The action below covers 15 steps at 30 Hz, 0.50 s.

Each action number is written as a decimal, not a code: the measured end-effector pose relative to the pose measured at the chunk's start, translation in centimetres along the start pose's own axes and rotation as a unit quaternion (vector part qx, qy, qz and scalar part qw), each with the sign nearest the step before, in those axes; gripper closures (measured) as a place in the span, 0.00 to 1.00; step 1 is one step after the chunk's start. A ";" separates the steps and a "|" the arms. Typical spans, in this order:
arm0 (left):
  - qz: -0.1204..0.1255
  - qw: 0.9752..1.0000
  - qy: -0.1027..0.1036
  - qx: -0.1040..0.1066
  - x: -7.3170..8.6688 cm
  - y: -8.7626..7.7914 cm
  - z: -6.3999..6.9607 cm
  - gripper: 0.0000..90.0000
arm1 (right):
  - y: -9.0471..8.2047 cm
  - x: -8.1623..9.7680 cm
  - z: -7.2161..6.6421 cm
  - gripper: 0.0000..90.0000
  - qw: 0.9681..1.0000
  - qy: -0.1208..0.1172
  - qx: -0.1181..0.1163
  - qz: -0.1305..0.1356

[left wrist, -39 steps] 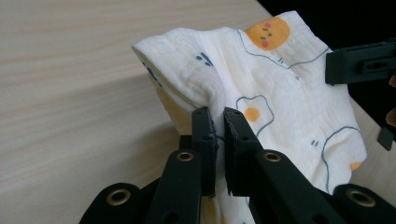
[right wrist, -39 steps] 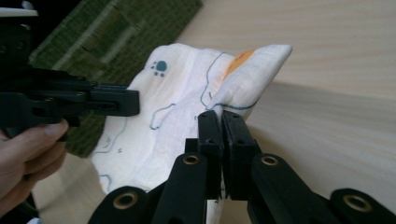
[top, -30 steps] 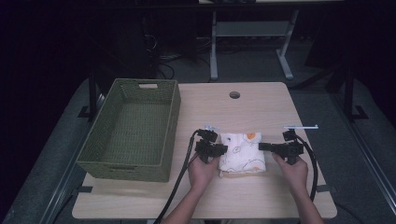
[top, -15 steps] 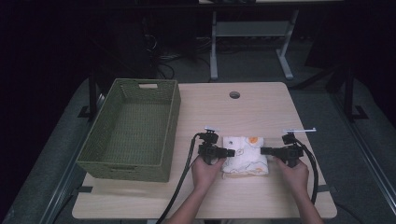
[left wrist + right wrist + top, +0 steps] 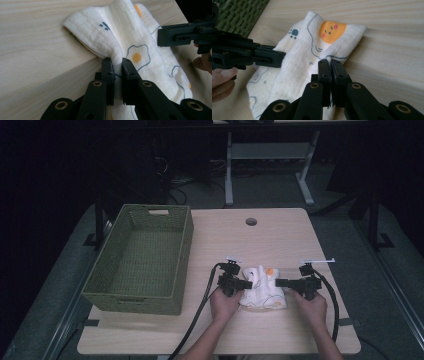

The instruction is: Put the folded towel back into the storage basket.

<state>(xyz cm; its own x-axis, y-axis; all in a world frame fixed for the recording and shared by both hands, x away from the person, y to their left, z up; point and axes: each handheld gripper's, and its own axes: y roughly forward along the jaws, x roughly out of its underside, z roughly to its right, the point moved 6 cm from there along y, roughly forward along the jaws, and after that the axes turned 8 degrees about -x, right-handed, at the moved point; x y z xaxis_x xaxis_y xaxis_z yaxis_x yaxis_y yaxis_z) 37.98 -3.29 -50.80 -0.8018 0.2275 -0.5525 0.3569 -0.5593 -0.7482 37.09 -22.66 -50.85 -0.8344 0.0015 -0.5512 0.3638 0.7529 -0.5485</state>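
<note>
The cloth [image 5: 261, 287] is seen folded on the table [image 5: 280, 240], right of the basket [image 5: 142, 257], with each end pinched: the left gripper [image 5: 116, 65], whose jaws have just been closing, is clamped on a raised fold, and the right gripper [image 5: 330, 65] is pressed together on the opposite edge. For a clean lift toward the basket, both ends are best raised together and level, with pinches kept firm so no layer is dropped

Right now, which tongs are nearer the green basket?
Left. The left tongs grip the cloth on its basket-side edge, just right of the green basket; the right tongs grip its far edge.
</note>
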 end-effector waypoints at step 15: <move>0.039 0.999 0.005 0.001 -2.0 -4.0 -0.5 0.94 | -1.4 -2.2 -3.1 0.97 0.998 -0.022 -0.041 0.034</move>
<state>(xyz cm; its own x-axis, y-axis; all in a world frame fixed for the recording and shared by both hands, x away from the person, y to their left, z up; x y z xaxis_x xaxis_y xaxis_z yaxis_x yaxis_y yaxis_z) 38.38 -1.12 -46.92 -0.7668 0.1914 -0.6127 0.4171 -0.5770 -0.7023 37.12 -21.64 -46.91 -0.7891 0.0279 -0.6137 0.3833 0.8030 -0.4564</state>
